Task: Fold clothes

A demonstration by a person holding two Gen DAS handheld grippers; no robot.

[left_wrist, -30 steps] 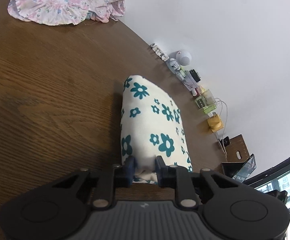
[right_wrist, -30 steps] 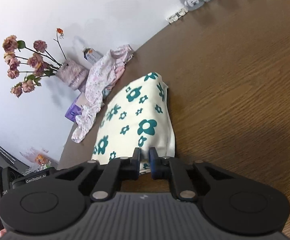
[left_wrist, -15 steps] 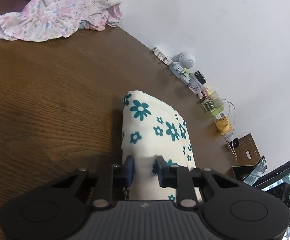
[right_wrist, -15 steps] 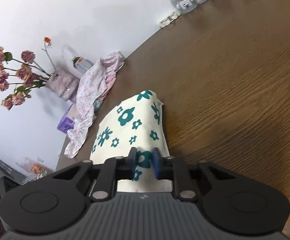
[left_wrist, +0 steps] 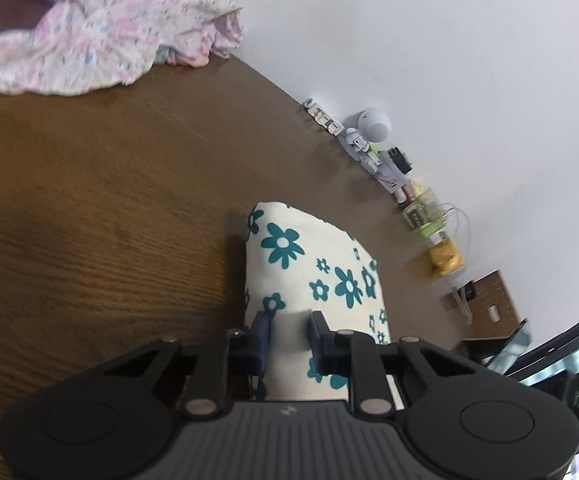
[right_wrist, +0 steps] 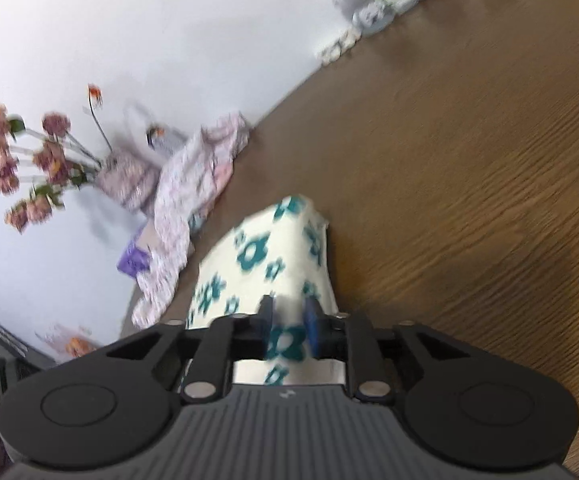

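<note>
**Both tongs clamped on one floral garment; soft load, ample table room**

The left gripper (left_wrist: 288, 326) has cream cloth between its fingers, and the jaws are closing on it. The right gripper (right_wrist: 289, 312) stands nearly shut, pinching the same fabric. Both hold the near edge of the floral garment (left_wrist: 309, 272), a cream piece printed with teal flowers, already reduced to a narrow folded panel. It runs away from the tongs across the wooden table (left_wrist: 89, 200), its far end rounded over. Whether the near part is lifted clear of the wood cannot be told.

Handling, as judged: light, limp cotton with no stiffness. It should sag and unroll between the two holds if they drift apart, and layers may slide over one another if the pinch catches only the top ply. The best hold is at the two near corners, through all layers, as now. Nothing fragile in the piece itself.

Clearances: open wood lies on both sides of the panel and ahead of it. A crumpled pink garment (left_wrist: 101, 36) sits well apart near the wall, beside a vase of flowers (right_wrist: 37, 168). Small desk items (left_wrist: 385, 156) line the wall edge on the other side, near but not touching the cloth. A fold carried toward the wall should stop short of that row.
</note>
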